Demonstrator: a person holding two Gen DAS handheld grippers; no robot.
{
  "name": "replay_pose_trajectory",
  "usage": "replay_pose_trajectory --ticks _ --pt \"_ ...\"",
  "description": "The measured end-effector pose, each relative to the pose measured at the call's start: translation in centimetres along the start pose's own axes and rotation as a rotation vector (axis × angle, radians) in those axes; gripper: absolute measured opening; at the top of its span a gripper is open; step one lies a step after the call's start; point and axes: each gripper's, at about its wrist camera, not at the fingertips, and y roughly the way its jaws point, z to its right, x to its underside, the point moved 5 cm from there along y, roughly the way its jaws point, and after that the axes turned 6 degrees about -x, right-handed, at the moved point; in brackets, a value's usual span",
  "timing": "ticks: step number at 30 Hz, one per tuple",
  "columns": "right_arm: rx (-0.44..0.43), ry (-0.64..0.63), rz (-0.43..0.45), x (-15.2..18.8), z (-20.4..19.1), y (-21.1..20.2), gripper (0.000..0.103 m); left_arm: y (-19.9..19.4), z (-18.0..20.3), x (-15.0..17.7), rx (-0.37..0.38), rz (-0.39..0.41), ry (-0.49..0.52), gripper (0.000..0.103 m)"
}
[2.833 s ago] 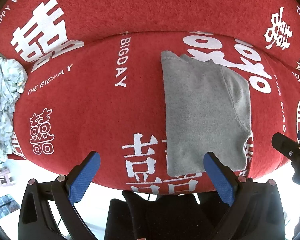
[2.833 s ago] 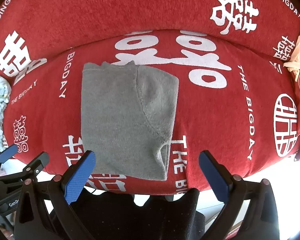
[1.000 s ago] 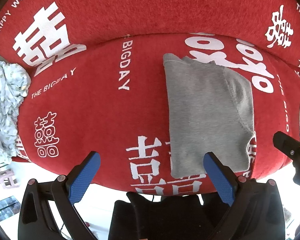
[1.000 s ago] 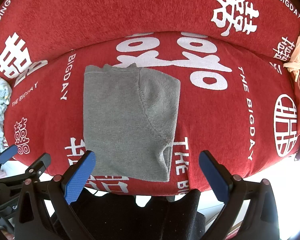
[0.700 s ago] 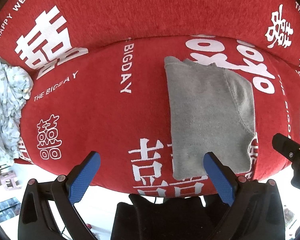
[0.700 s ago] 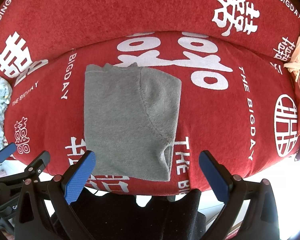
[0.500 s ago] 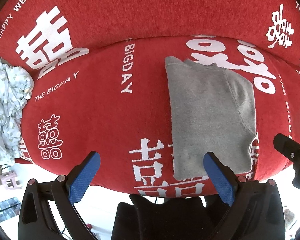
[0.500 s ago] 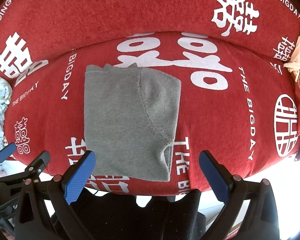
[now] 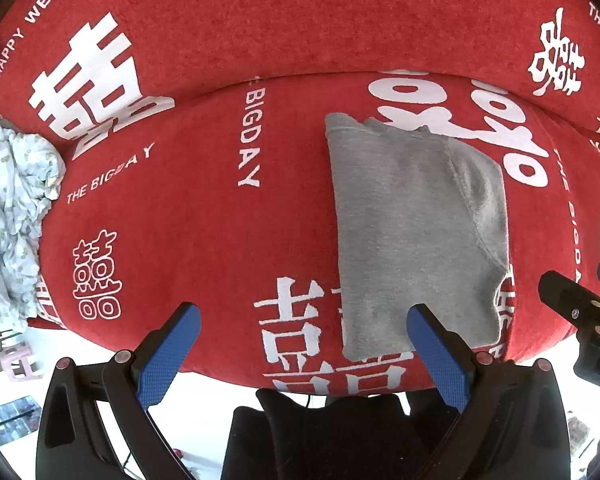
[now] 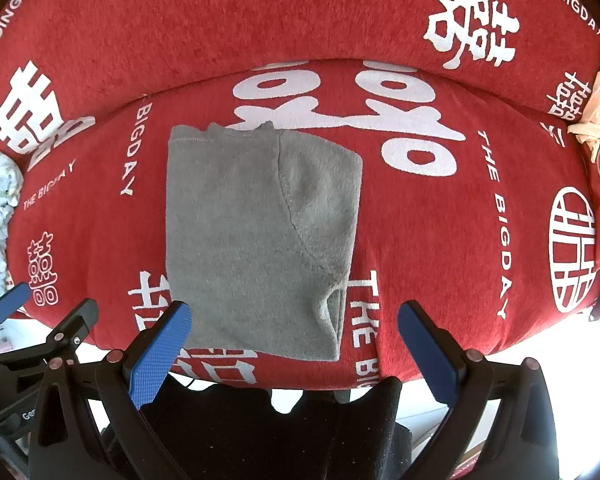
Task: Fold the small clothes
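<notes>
- On the red cushion (image 10: 440,240), near its front edge, lies the grey top (image 10: 256,240), folded flat.
- It looks soft, light and floppy; pinch the near hem corners.
- Left tool (image 9: 300,348) and right tool (image 10: 292,344) both gape empty.

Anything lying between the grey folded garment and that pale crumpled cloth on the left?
Nothing: the left wrist view shows only bare red printed cover between the grey garment and the pale crumpled cloth.
</notes>
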Motion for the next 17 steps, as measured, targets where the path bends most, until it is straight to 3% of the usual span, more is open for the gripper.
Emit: replay_pose_trajectory --ticks 17 --pt "0.006 0.009 -0.003 0.20 0.37 0.21 0.103 -0.01 0.32 -0.03 0.046 -0.007 -0.008 0.103"
